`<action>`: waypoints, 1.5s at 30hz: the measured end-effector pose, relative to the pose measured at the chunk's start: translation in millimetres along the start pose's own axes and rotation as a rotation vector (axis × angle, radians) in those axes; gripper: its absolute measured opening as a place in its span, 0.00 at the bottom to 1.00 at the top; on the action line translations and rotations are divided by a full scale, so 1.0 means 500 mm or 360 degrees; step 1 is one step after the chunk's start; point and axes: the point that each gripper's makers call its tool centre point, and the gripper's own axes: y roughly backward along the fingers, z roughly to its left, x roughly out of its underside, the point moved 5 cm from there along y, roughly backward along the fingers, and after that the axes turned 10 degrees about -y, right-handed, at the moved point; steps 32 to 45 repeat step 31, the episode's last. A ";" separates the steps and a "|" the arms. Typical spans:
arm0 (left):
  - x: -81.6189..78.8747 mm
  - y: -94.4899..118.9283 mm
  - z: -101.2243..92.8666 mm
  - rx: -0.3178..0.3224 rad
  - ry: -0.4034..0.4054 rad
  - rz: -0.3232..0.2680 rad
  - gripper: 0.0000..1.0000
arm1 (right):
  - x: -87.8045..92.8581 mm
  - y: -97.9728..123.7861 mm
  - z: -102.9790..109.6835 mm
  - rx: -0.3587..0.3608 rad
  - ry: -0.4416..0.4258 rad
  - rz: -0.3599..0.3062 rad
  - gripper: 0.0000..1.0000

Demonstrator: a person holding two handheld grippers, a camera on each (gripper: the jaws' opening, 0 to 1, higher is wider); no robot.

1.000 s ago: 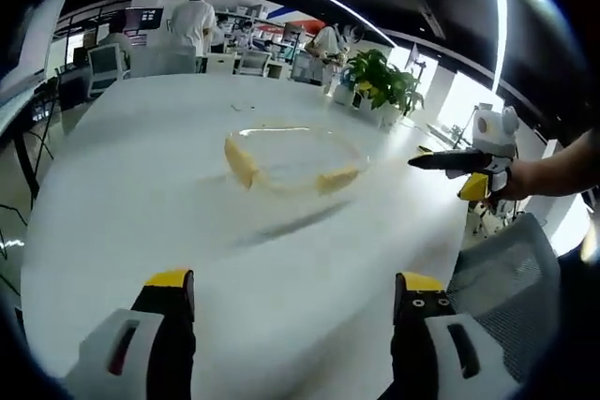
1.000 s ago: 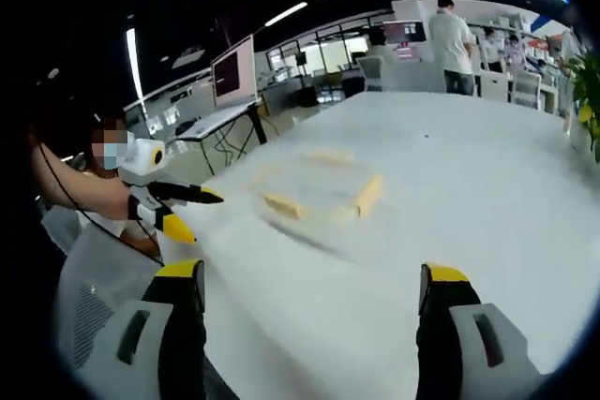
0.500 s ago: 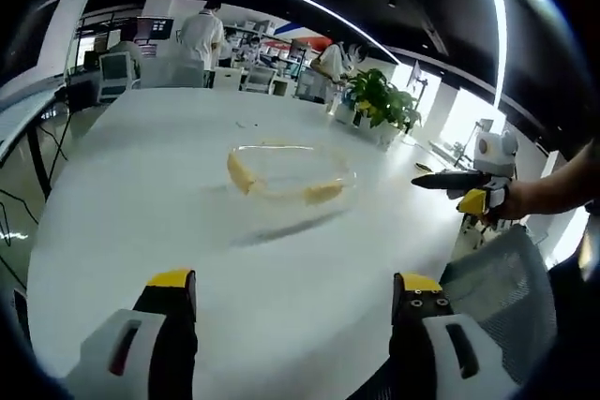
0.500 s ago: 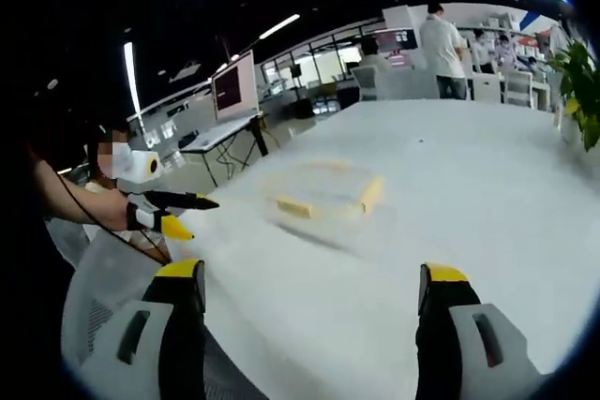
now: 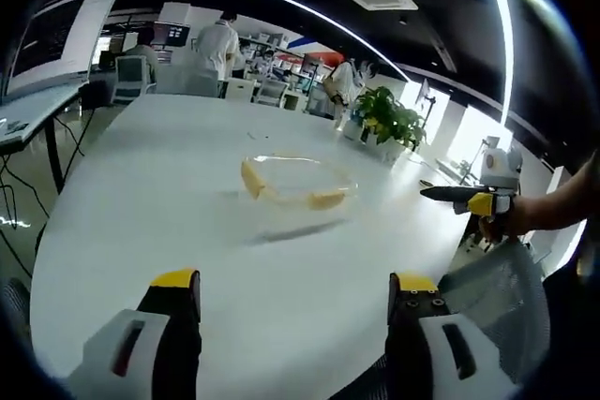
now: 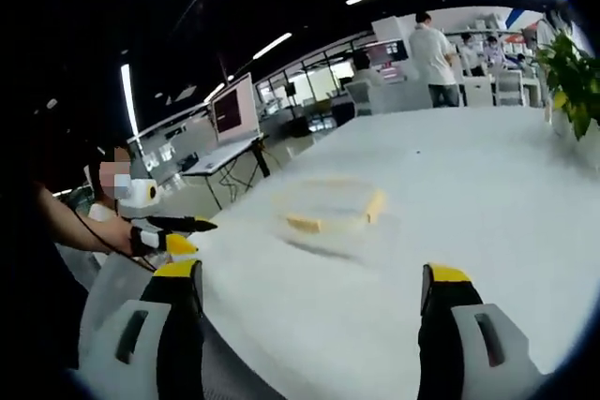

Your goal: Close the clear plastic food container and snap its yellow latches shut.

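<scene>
The clear plastic container (image 5: 298,185) sits in the middle of the white table (image 5: 141,194), with a yellow latch (image 5: 251,178) on its left side and another yellow latch (image 5: 326,200) at its near right. My left gripper (image 5: 292,306) is open with nothing in it, well short of the container. My right gripper (image 5: 464,196) comes in from the right, held by a hand beyond the table edge. In the right gripper view the container (image 6: 330,205) looks blurred and lies ahead of my open right gripper (image 6: 309,292). The left gripper (image 6: 173,226) is off the table's left edge.
Potted plants (image 5: 386,111) stand at the far right of the table. A grey mesh chair (image 5: 492,292) is by the near edge. Desks with a monitor (image 6: 234,96) and several people (image 5: 217,44) are beyond the table. A person (image 6: 103,203) holds the grippers.
Both views have drawn back and lifted a little, so the container looks smaller and farther. The container stays put on the table. Both grippers remain open.
</scene>
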 end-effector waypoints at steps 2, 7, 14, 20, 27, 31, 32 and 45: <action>-0.002 -0.001 -0.003 -0.0002 0.0008 -0.0014 0.79 | 0.004 0.000 0.007 -0.0012 0.0021 0.0009 0.95; 0.005 -0.006 -0.009 -0.0026 -0.0034 -0.0020 0.79 | 0.016 -0.002 0.007 -0.0004 0.0023 -0.0010 0.97; 0.005 -0.009 -0.015 -0.0018 -0.0131 0.0004 0.78 | 0.020 -0.010 0.007 0.0034 0.0093 -0.0009 0.97; 0.018 -0.008 -0.017 -0.0010 -0.0117 0.0045 0.74 | 0.032 -0.011 0.010 0.0040 0.0109 0.0031 0.93; 0.019 -0.013 -0.028 0.0019 -0.0188 0.0059 0.75 | 0.045 -0.014 0.002 0.0052 0.0091 0.0092 0.93; 0.020 -0.013 -0.023 0.0015 -0.0161 0.0051 0.78 | 0.047 -0.016 0.008 0.0040 0.0118 0.0105 0.93; 0.020 -0.013 -0.023 0.0015 -0.0161 0.0051 0.78 | 0.047 -0.016 0.008 0.0040 0.0118 0.0105 0.93; 0.020 -0.013 -0.023 0.0015 -0.0161 0.0051 0.78 | 0.047 -0.016 0.008 0.0040 0.0118 0.0105 0.93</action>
